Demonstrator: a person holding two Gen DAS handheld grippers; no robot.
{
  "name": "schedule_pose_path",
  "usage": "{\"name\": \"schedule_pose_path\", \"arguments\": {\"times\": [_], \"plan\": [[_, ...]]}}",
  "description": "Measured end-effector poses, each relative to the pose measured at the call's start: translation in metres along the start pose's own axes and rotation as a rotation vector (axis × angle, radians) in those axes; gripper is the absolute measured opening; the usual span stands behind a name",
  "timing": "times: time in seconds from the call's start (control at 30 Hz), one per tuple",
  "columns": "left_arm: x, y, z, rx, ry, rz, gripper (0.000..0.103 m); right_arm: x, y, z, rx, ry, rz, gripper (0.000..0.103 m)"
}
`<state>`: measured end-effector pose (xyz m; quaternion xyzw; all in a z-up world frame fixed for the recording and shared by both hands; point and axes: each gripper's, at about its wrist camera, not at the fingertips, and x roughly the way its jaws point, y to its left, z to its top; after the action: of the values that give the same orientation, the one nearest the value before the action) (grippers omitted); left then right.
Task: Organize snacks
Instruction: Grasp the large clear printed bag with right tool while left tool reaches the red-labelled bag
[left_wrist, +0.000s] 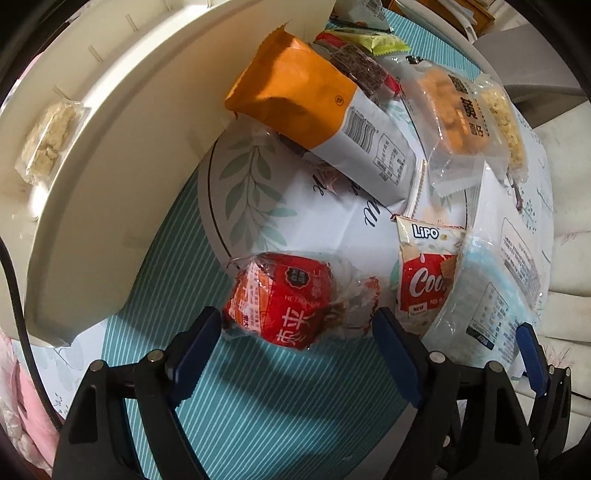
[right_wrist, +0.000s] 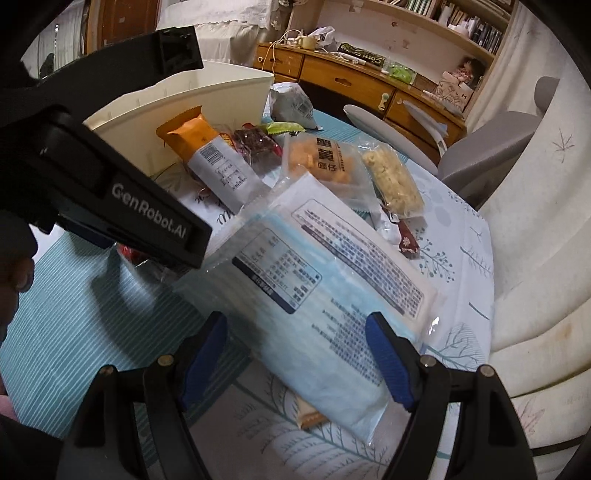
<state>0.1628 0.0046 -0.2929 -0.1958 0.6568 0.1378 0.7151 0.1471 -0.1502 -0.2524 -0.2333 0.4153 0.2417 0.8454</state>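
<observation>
A red snack packet lies on the teal striped cloth between the blue pads of my left gripper. The jaws stand wide on either side of it and the pads do not press it. My right gripper is open over a large blue-and-white packet, which runs between its fingers and lies flat on the table. A Lipo cookie packet sits beside the red one. The white storage box stands at the left with one pale crisp bar inside.
Further back lie an orange-and-white packet, a clear bag of orange pieces, a puffed rice bar and dark red and green packets. A grey chair and a wooden cabinet stand beyond the table's edge.
</observation>
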Motion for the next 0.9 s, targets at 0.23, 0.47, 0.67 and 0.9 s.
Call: {"name": "schedule_pose_path", "arguments": {"times": [0.23, 0.47, 0.67, 0.9], "plan": [[0.001, 0.014, -0.002, -0.030, -0.012, -0.025, 0.072, -0.001, -0.003, 0.001, 0.013, -0.017, -0.025, 0.051], [-0.003, 0.025, -0.008, -0.033, -0.016, -0.033, 0.069, -0.005, -0.007, 0.001, 0.038, 0.005, 0.000, 0.003], [-0.008, 0.026, -0.015, -0.024, -0.007, -0.027, 0.066, -0.009, -0.011, 0.000, 0.080, 0.032, 0.040, 0.002], [-0.018, 0.030, -0.028, -0.012, 0.013, -0.047, 0.065, -0.021, -0.015, -0.002, 0.160, 0.051, 0.106, 0.001]]}}
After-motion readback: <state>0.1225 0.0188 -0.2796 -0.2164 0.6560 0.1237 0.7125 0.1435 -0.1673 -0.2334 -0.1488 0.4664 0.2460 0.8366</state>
